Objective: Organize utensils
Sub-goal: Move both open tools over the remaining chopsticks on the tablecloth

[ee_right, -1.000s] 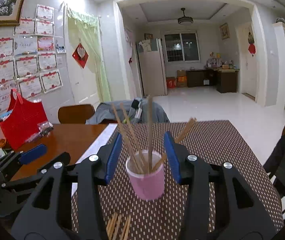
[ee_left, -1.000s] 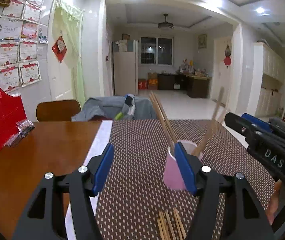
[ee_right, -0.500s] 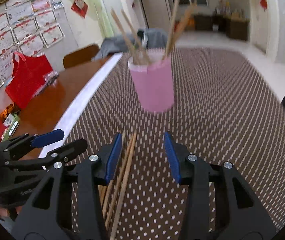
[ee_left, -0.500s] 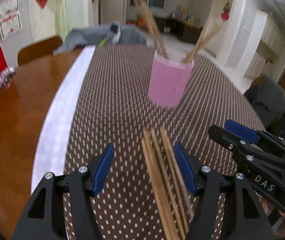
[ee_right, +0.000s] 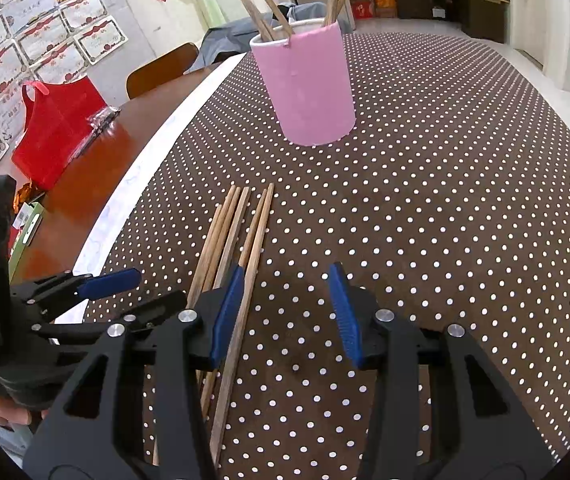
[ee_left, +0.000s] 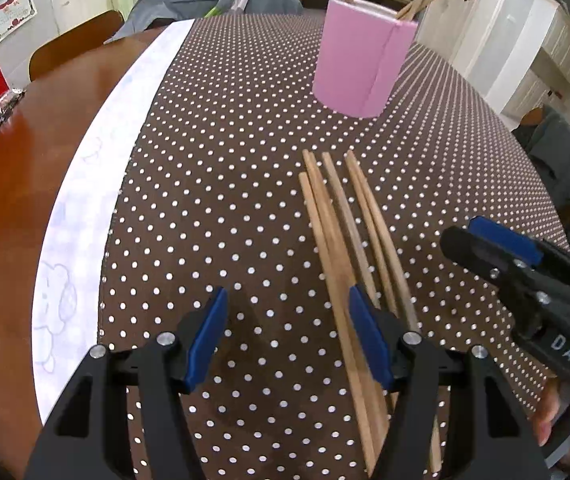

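We noted the task as partly done. The pink cup (ee_right: 305, 84) stood upright on the dotted cloth (ee_right: 445, 200) at 12 o'clock from both tongs and already held several chopsticks, leaning out past its rim. A loose bundle of chopsticks (ee_right: 241, 236) lay flat on the cloth nearer to us, tips pointing toward the cup but well short of it. We judged these to be what was left to load; we counted about five, though overlaps made the count uncertain.

Left tongs (ee_left: 287, 338): jaws apart, nothing between the pads. Their right finger stood over the near part of the bundle, which ran from 5 o'clock up to 1 o'clock in that view. Whether that finger touched the sticks we could not tell.

Right tongs (ee_right: 285, 312): jaws apart, empty. The bundle passed under their left finger and lay outside the gap, toward 10 o'clock.

Room for moving: the cloth at 3 o'clock of the right tongs was bare and open. The two tongs were close together over the same bundle, so we judged crowding between them the main risk. The cloth's white border (ee_left: 97, 184) and bare wooden surface (ee_left: 5, 200) lay at 9 o'clock, with a red bag (ee_right: 57, 128) further off.
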